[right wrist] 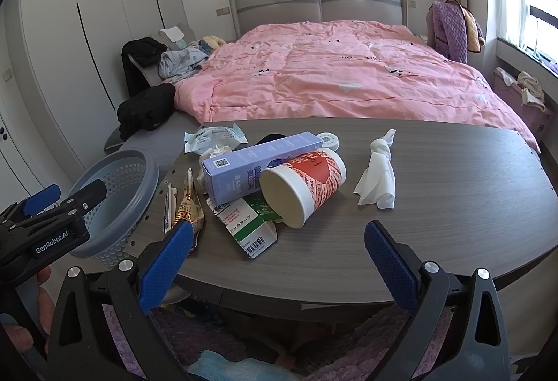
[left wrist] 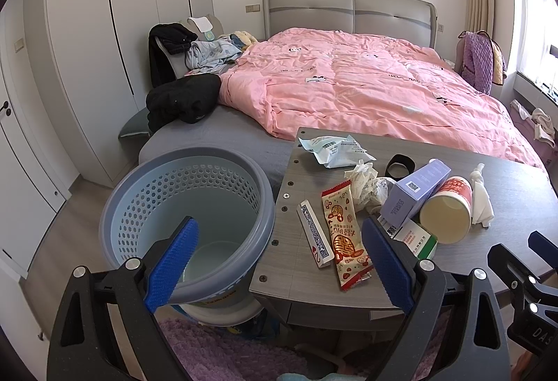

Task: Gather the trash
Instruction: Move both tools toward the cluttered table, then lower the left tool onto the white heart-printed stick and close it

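Note:
Trash lies on a grey wooden table (right wrist: 453, 206): a tipped red-and-white paper cup (right wrist: 303, 185), a lavender box (right wrist: 258, 161), a green-and-white carton (right wrist: 251, 227), a knotted white tissue (right wrist: 378, 172), a red snack wrapper (left wrist: 345, 234), a narrow card box (left wrist: 314, 234), crumpled paper (left wrist: 366, 182) and a pale plastic packet (left wrist: 334, 151). A blue-grey perforated bin (left wrist: 188, 217) stands left of the table. My left gripper (left wrist: 279, 262) is open and empty over the bin's rim and table corner. My right gripper (right wrist: 279, 262) is open and empty at the table's near edge.
A bed with a pink duvet (right wrist: 331, 74) lies behind the table, with dark clothes (left wrist: 181, 102) at its left corner. White wardrobes (left wrist: 104, 32) line the left wall. A purple rug (left wrist: 226, 353) lies under the table. A black ring (left wrist: 401, 166) sits on the table.

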`<state>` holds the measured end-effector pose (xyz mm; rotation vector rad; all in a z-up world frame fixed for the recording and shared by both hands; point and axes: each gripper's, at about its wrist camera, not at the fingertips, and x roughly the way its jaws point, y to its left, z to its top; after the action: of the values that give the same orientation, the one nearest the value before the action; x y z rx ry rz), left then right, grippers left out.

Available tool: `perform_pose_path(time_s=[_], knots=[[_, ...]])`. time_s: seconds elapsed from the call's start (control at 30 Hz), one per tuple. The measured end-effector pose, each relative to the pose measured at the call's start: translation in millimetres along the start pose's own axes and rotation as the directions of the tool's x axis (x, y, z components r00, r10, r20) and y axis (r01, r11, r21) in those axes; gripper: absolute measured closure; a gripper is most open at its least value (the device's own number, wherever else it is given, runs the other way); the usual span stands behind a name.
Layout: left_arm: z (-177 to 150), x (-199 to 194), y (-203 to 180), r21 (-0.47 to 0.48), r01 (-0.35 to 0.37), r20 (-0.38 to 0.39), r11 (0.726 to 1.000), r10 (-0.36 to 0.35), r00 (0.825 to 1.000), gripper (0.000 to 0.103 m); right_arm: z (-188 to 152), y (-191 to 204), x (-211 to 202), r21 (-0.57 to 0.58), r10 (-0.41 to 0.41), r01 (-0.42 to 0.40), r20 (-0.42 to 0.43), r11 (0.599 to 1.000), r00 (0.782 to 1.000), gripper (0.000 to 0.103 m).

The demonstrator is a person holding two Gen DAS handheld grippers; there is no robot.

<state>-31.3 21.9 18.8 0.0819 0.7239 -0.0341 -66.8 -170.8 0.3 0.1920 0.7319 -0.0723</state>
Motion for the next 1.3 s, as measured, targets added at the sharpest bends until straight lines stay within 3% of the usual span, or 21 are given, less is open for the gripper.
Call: perform_pose_path(time_s=[0.7,0.9,1.13,1.3], knots=[[-5,3,6,0.0,-0.001,-0.017,1.0,0.001,1.0,0.013,-1,-12,3,0.017,0.011,-0.011,-0.007,1.0,1.0,0.006],[-17,17,17,-0.001,-0.026,-0.075,1.0,0.026,0.997,0.013,-7,-26,11,0.032,0.016,-0.016,-0.024,0.999,1.0,0.006],[-25,48,7,0.011,0.026,-0.186,1.0,-0.023,0.982,0.013,-15,-34,24,0.042,0.063,-0.061,-0.05,0.997,0.997,0.006],[-26,74,-8,0.031,0.021,-0.239,0.999,-0.013,0.971,0.013,-19,-35,32,0.033,0.09,-0.088,-0.056,0.996,0.994,0.006]])
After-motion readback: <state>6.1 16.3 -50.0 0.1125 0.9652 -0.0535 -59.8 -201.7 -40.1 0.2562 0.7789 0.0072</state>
